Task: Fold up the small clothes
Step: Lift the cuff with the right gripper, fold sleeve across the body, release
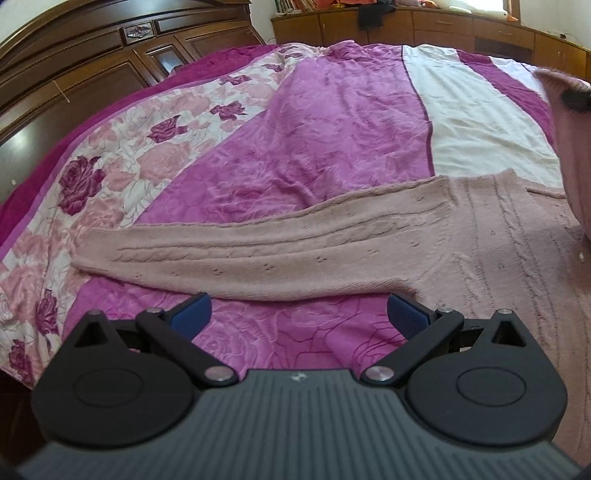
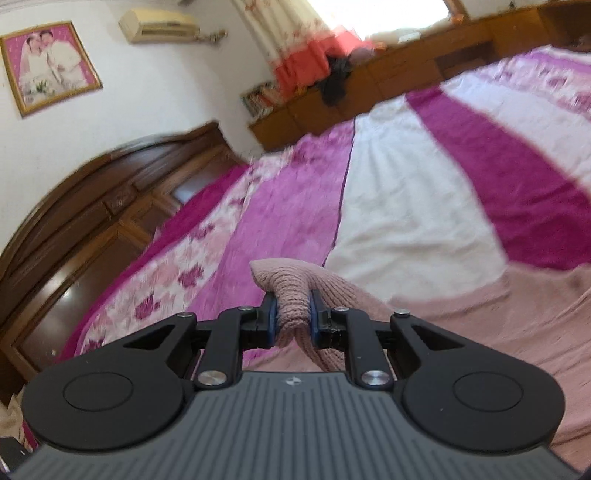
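A dusty pink knitted sweater lies flat on the bed, one long sleeve stretched out to the left. My left gripper hovers open just in front of that sleeve's near edge, nothing between its blue pads. At the right edge of the left wrist view, a lifted part of the sweater hangs from the other gripper's dark tip. In the right wrist view my right gripper is shut on a bunched fold of the pink sweater, raised above the bed. The rest of the sweater trails to the right.
The bed carries a magenta, pink-rose and white patterned blanket. A dark wooden headboard curves at the left. A wooden cabinet with clutter runs along the far wall. A framed photo and an air conditioner hang on the wall.
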{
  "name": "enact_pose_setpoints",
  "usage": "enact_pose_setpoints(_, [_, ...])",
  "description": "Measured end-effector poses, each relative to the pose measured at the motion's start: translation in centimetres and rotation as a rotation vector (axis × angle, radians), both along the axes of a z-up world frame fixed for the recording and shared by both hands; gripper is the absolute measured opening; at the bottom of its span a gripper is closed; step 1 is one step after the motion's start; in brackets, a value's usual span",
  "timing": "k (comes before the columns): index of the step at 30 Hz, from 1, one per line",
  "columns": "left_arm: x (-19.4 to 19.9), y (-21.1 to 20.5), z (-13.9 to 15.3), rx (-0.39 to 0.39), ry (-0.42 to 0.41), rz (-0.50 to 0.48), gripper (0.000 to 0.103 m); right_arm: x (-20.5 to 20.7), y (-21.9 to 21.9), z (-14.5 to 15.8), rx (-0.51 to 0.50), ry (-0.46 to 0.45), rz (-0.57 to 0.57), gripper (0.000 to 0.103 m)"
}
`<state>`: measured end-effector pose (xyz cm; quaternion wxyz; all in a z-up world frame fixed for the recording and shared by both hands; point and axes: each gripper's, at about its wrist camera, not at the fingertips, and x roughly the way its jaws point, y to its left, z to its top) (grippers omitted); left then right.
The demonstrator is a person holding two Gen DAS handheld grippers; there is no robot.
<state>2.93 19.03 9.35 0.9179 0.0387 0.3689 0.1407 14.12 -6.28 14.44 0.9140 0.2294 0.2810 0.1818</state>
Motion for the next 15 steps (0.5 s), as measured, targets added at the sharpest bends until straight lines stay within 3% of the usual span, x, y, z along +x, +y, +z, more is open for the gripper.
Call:
enact_pose_setpoints(13, [-0.1, 3.0, -1.4, -0.015, 0.025, 0.059, 0.103, 2.2, 7.5, -10.2, -0.095, 0.173, 0.096, 0.02])
enact_pose_setpoints(15, [-0.1, 3.5, -1.5, -0.017, 0.027, 0.069, 0.103, 2.3, 7.9, -10.7, -0.106, 0.19, 0.097, 0.03])
